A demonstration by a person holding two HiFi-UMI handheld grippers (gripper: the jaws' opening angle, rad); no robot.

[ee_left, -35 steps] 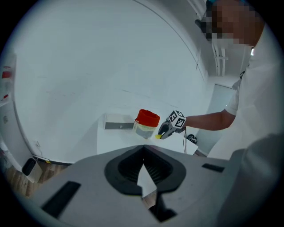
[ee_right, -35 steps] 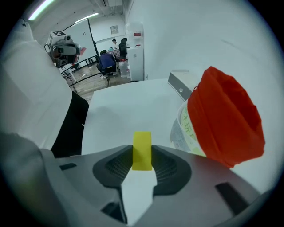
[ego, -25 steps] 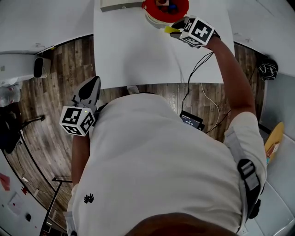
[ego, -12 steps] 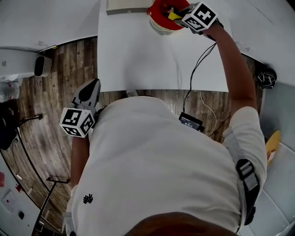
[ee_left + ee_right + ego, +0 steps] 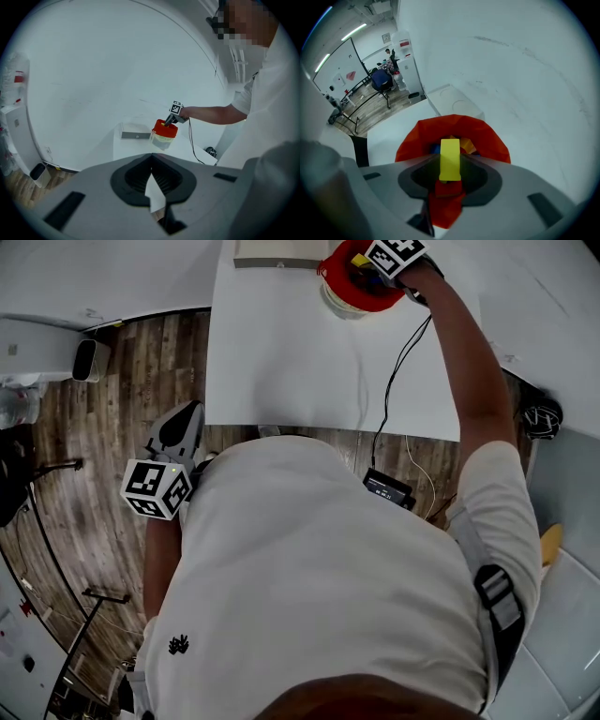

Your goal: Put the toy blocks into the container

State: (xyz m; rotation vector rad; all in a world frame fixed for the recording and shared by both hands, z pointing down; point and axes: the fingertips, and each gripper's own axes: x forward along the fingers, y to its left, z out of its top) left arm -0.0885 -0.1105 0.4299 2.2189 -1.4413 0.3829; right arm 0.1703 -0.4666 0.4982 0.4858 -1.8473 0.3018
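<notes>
Your right gripper (image 5: 450, 157): fingers clamped on yellow block (image 5: 450, 165), over red container (image 5: 487, 136) at the surface's (image 5: 281, 352) 12 o'clock. Blue block (image 5: 435, 149) and orange block (image 5: 469, 146) lie inside. Left gripper (image 5: 151, 160): fingers together, empty, 8 o'clock.

Right tool (image 5: 371, 262) reached over red container (image 5: 349, 298) at far edge of white tabletop (image 5: 281, 362), yellow block (image 5: 358, 259) at its tip. Left tool (image 5: 186, 418) hung low beside the torso, above wooden floor (image 5: 122, 399). Black cable (image 5: 398, 371) trailed off tabletop toward a small black box (image 5: 387, 487).
</notes>
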